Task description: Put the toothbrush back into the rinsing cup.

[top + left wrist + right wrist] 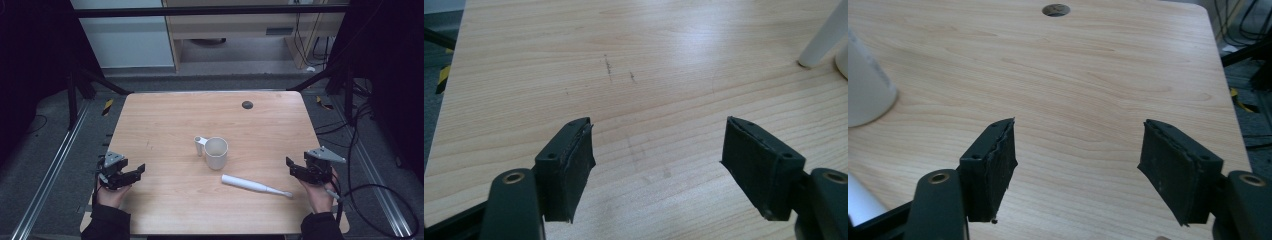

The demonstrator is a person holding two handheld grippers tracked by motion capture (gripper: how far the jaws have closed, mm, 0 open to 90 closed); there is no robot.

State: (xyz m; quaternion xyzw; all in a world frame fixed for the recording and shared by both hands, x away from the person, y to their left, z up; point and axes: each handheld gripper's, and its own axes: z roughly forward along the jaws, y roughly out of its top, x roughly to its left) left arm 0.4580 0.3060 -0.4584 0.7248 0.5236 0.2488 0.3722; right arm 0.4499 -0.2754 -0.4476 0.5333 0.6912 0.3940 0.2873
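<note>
**Nothing picked up yet**

I am holding my left gripper (131, 173) and my right gripper (296, 169) wide open, with nothing in them. The white plastic toothbrush (255, 185) is lying flat on the light wooden table (165, 120), just beside the white cup with a handle (216, 152). I am guessing all the work is waiting.
</note>
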